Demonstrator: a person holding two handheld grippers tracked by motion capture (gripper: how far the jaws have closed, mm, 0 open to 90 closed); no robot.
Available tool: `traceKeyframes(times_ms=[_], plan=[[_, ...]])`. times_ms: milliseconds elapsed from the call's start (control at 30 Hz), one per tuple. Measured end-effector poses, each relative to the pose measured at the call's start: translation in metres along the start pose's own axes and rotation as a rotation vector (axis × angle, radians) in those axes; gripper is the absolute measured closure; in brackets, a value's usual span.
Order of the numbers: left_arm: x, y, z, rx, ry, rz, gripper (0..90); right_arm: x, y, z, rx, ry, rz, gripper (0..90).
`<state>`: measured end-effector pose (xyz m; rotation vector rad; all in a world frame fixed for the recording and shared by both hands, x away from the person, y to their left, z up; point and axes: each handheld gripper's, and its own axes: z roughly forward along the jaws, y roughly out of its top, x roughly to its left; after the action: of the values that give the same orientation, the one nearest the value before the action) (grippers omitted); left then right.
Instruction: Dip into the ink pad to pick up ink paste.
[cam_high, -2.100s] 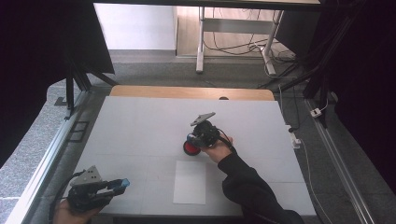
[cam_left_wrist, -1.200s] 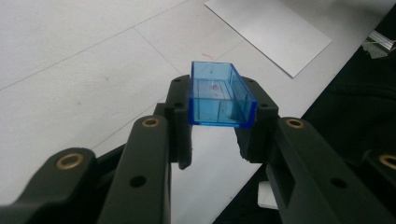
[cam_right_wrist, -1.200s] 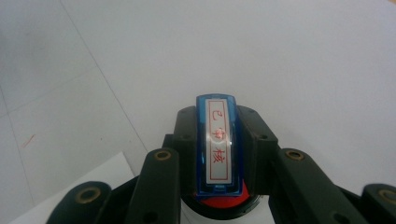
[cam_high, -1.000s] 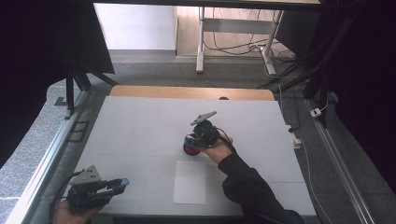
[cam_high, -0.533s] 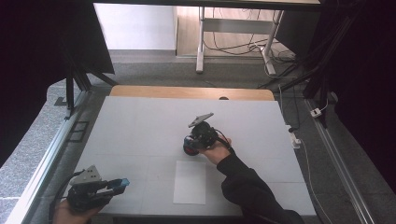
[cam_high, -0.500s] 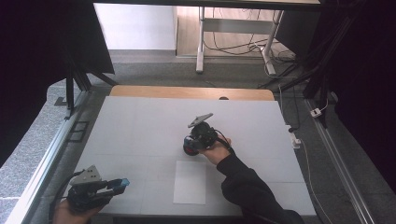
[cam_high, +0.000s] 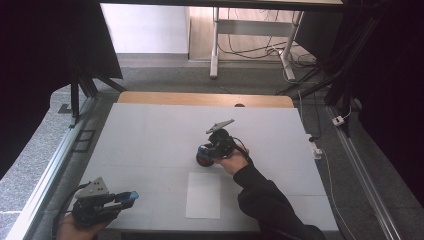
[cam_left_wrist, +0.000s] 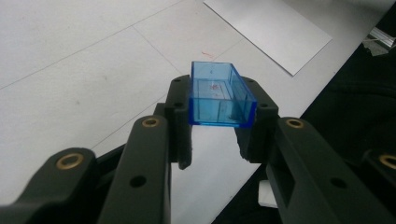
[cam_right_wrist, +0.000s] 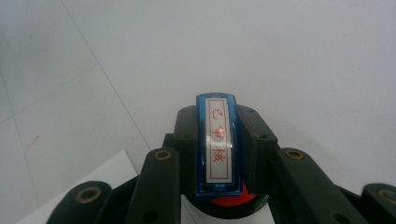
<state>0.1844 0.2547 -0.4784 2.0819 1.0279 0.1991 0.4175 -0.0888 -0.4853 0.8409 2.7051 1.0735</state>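
— Tongs first, from the left: what is each pair doing?

— Left gripper sits at the near left corner of the table, held in the person's left hand. Its jaws are clamped on a clear blue cap, an open little box of see-through plastic. In the left gripper view the cap spans the gap between the two black fingertips, with the open side turned up.

— And moving to the right?

— A white sheet of paper lies flat on the table near the front edge, between the two grippers and touching neither. In the left gripper view its corner shows beyond the cap.

— Then the right pair?

— Right gripper is near the middle of the table, past the far edge of the paper, with the dark sleeve reaching in from the bottom right. Its jaws are closed tight on a stamp: a narrow blue body with a white face framed in red and red characters on it. A red round part shows at the stamp's lower end, between the jaws.

— Does the stamp touch the table?

— That cannot be told from the high view; the stamp sits low over the white surface, just beyond the paper.
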Motion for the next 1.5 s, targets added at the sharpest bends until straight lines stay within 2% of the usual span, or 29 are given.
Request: traceKeyframes(times_ms=[167, 367, 467, 633, 833, 900, 1067, 1500], plan=[[0.0, 0.0, 0.0, 0.001, -0.001, 0.0, 68.8, -0.001, 0.0, 0.0, -0.005, 0.007, 0.008, 71.6], [0.0, 0.0, 0.0, 0.003, 0.0, 0.001, 68.8, 0.009, 0.001, 0.001, 0.005, -0.049, -0.054, 71.6], [0.0, 0.0, 0.0, 0.003, 0.0, 0.001, 68.8, 0.013, 0.001, 0.001, 0.006, -0.068, -0.07, 71.5], [0.002, 0.0, 0.0, 0.003, -0.015, -0.012, 68.8, 0.011, 0.0, 0.001, 0.001, -0.054, -0.058, 71.5], [0.002, 0.0, 0.0, 0.003, -0.015, -0.011, 68.8, -0.002, -0.004, -0.001, -0.026, 0.013, 0.015, 71.4], [0.003, 0.0, 0.0, 0.001, -0.018, -0.016, 68.8, -0.004, -0.005, -0.001, -0.03, 0.019, 0.018, 71.4], [0.003, 0.0, 0.0, -0.002, -0.023, -0.021, 68.8, 0.002, -0.003, -0.001, -0.017, -0.009, -0.024, 71.3], [0.004, -0.001, -0.001, -0.006, -0.028, -0.019, 68.8, 0.007, -0.002, -0.006, -0.03, -0.018, -0.061, 71.2]])
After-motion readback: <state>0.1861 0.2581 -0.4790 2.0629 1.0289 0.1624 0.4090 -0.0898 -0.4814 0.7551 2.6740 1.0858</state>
